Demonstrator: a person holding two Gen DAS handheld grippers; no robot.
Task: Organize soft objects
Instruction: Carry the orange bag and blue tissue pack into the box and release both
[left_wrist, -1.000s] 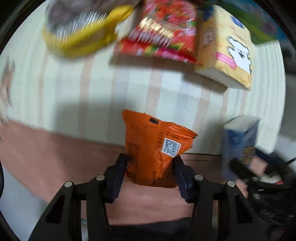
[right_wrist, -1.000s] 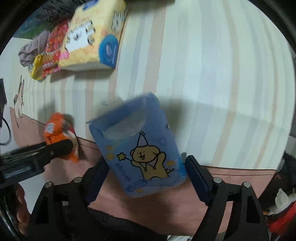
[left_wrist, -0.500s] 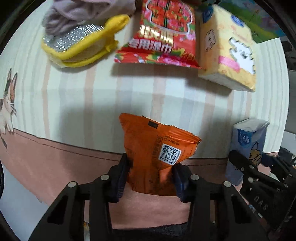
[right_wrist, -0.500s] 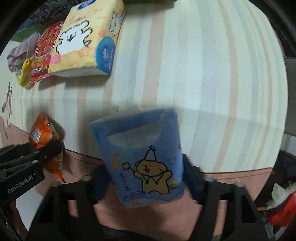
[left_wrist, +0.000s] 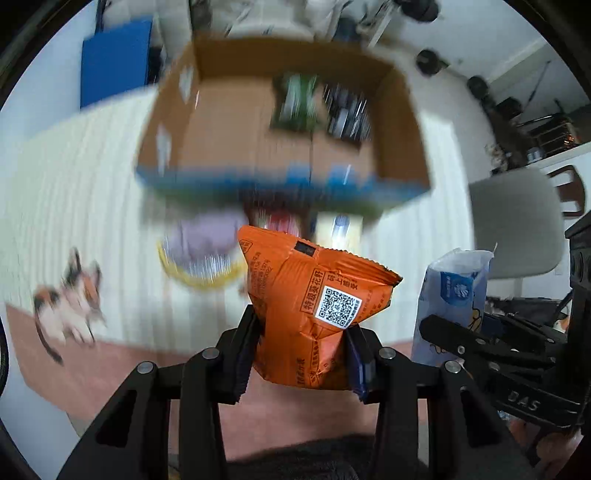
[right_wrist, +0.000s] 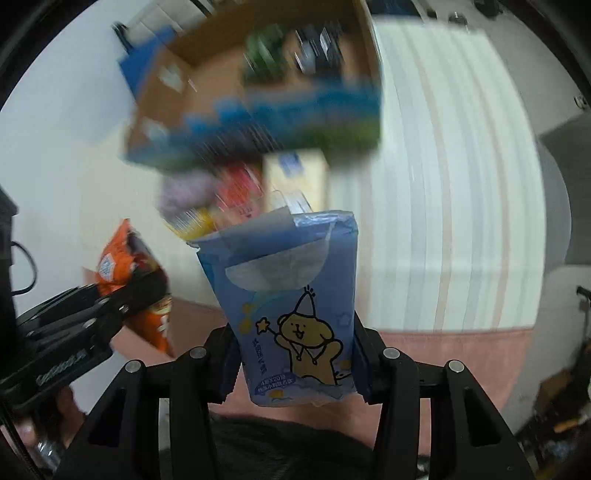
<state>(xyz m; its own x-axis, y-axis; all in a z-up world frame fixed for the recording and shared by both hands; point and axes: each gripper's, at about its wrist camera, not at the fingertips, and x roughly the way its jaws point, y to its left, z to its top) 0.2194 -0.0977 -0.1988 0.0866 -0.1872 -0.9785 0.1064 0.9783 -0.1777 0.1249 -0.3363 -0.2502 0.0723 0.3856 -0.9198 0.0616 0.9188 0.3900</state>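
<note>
Orange snack packet sits pinched in the left gripper, its long axis running up toward twelve o'clock. At three o'clock of it, the right gripper is closing on the blue tissue pack, pads already pressing its sides. Beyond both, at twelve o'clock, the open cardboard box waits on the striped tablecloth, about equally far from either hand, I'd judge.

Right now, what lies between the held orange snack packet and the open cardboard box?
In the left wrist view, blurred: a lilac cloth on a yellow item, red pack and pale yellow pack, between orange snack packet and cardboard box.
</note>
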